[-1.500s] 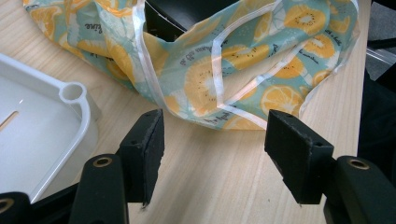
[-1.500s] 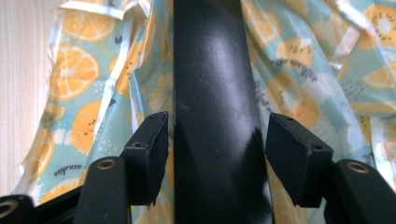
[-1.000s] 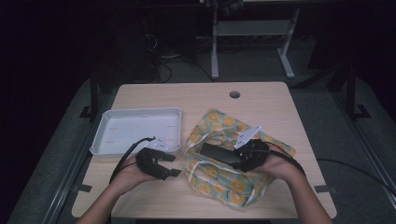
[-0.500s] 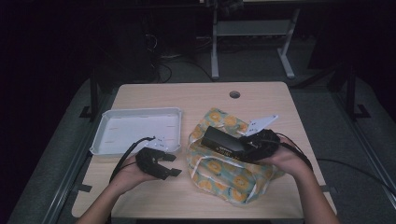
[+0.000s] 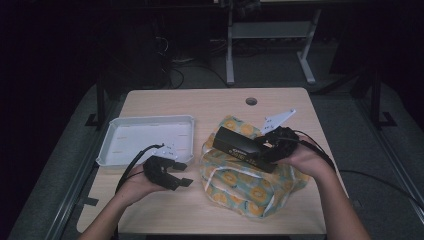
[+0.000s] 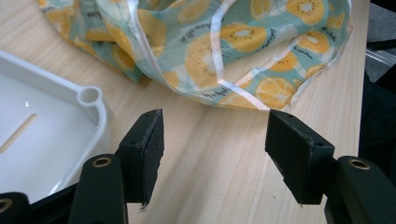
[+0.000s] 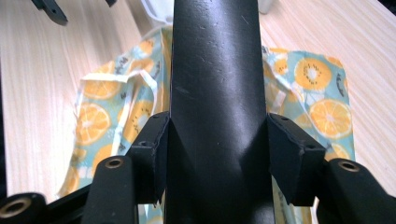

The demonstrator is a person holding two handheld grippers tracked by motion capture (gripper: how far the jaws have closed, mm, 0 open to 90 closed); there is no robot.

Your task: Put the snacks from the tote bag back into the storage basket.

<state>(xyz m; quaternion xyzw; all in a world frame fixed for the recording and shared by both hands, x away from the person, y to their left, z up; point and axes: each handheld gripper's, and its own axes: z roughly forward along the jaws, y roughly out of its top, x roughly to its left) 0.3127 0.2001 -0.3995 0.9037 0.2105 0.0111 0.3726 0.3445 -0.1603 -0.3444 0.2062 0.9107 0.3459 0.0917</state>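
black box (image 5: 243,148): long, matte, rectangular; clamped across its width between the right gripper's pads; lifted clear above the fruit-print bag, one end pointing toward the tray side of the table; in the right gripper view runs straight up the middle (image 7: 217,93).
right gripper (image 5: 270,145): clenched on the black box, pads pressed on both long sides (image 7: 217,158); held by the person's right hand (image 5: 305,160) over the right half of the table; grey three-cornered plate tilted up behind it.
fruit-print bag (image 5: 240,185): teal cloth with orange and kiwi slices, pale trim and straps; crumpled flat on the table directly under the box; seen beyond the left gripper's jaws (image 6: 224,46) and around the box (image 7: 322,98).
left gripper (image 5: 177,175): released, jaws standing wide with nothing but bare wood between them (image 6: 215,140); low over the table, just left of the bag, near the tray's front corner; cable looping back toward the forearm.
white tray (image 5: 145,137): shallow, slotted floor, on the table's left half; corner just beside the left jaw (image 6: 88,100).
table (image 5: 200,105): light wood, round hole near the far edge.
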